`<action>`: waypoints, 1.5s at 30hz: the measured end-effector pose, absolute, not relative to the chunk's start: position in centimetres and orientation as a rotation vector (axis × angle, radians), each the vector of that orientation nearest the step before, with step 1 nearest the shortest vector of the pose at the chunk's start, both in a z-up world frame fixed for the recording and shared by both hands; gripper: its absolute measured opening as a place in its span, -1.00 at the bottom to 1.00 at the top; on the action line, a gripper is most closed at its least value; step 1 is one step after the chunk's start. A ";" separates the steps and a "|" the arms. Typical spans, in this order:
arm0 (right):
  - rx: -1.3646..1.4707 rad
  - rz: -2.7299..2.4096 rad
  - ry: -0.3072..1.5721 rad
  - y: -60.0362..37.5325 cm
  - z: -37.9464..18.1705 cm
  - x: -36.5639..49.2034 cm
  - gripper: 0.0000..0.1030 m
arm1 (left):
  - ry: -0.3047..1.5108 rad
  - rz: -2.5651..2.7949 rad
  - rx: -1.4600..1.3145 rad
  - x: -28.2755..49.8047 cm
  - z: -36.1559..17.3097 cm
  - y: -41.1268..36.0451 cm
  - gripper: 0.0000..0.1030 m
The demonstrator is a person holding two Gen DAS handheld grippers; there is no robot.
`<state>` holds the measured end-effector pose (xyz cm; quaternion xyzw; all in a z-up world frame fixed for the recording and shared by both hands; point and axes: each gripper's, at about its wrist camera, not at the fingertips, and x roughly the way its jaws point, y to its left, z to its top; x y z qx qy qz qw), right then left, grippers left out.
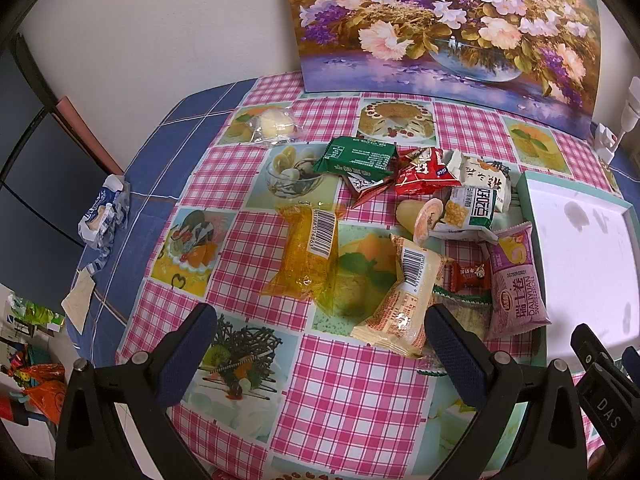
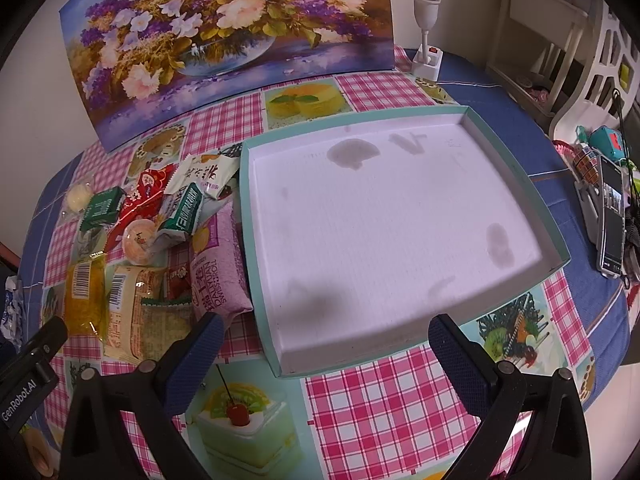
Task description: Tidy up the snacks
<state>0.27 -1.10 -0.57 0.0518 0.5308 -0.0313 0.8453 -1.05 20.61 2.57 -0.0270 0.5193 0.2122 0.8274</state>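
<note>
A pile of wrapped snacks lies on the patterned tablecloth: a yellow packet (image 1: 308, 256), a cream-orange packet (image 1: 404, 300), a purple Swiss roll packet (image 1: 516, 280), a green packet (image 1: 356, 156), a red packet (image 1: 424, 172) and a small red candy (image 1: 468, 274). My left gripper (image 1: 320, 332) hovers open just short of the yellow and cream packets. To the right stands a shallow teal box (image 2: 554, 236) with a white, stained floor and nothing in it. My right gripper (image 2: 326, 342) is open over the box's near edge. The same purple packet (image 2: 218, 276) lies against the box's left wall.
A flower painting (image 1: 440, 20) leans on the wall behind the snacks. A bagged round bun (image 1: 274, 124) and a crumpled blue-white wrapper (image 1: 104, 212) lie at the left. A white lamp (image 2: 426, 8) stands at the back, a phone on a stand (image 2: 610, 216) at the right edge.
</note>
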 end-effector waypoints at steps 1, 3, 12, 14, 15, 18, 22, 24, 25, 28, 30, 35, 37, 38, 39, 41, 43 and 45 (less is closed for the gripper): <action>0.109 -0.066 1.120 -1.1 -0.6 0.3 1.00 | 1.103 0.451 -0.057 -1.0 2.6 20.6 1.00; 0.109 -0.065 1.120 -1.1 -0.6 0.3 1.00 | 1.104 0.451 -0.057 -1.0 2.6 20.6 1.00; 0.106 -0.061 1.116 -1.1 -0.6 0.2 1.00 | 1.101 0.450 -0.064 -1.0 2.6 20.7 1.00; 0.103 -0.047 1.103 -0.8 -0.5 0.1 1.00 | 1.101 0.451 -0.064 -1.0 2.6 20.7 1.00; 0.102 -0.031 1.093 -0.5 -0.4 0.0 1.00 | 1.102 0.453 -0.066 -1.0 2.7 20.7 1.00; 0.105 0.035 1.088 0.7 -0.4 0.2 1.00 | 1.104 0.459 -0.078 -0.9 2.2 21.0 1.00; 0.116 0.097 1.139 2.1 -1.2 0.8 1.00 | 1.142 0.460 -0.129 -0.3 0.8 22.0 1.00; 0.104 0.095 1.166 2.6 -1.9 1.1 1.00 | 1.163 0.451 -0.149 0.2 -0.1 22.3 1.00; 0.099 0.089 1.176 2.7 -2.1 1.2 1.00 | 1.171 0.447 -0.154 0.6 -0.3 22.2 1.00; 0.095 0.070 1.210 2.7 -2.9 1.8 1.00 | 1.203 0.398 -0.197 1.7 -1.8 22.1 1.00; 0.095 0.048 1.230 2.5 -3.4 2.2 1.00 | 1.218 0.366 -0.247 2.4 -2.8 22.3 1.00; 0.116 0.030 1.254 1.7 -3.9 2.7 1.00 | 1.235 0.344 -0.306 3.7 -4.5 22.4 1.00; 0.120 0.025 1.260 1.4 -3.9 2.7 1.00 | 1.246 0.327 -0.306 4.1 -5.2 22.1 1.00; 0.122 0.023 1.263 1.3 -3.9 2.7 1.00 | 1.254 0.320 -0.303 4.2 -5.4 22.0 1.00; 0.125 0.020 1.265 1.3 -4.0 2.8 1.00 | 1.266 0.313 -0.291 4.3 -5.8 21.7 1.00; 0.129 0.014 1.270 1.2 -4.1 3.1 1.00 | 1.290 0.316 -0.270 4.3 -6.6 21.5 1.00; 0.133 0.012 1.273 1.1 -4.1 3.1 1.00 | 1.318 0.335 -0.274 4.1 -7.3 21.8 1.00; 0.131 0.015 1.269 1.2 -4.0 3.1 1.00 | 1.327 0.369 -0.299 3.5 -7.7 22.6 1.00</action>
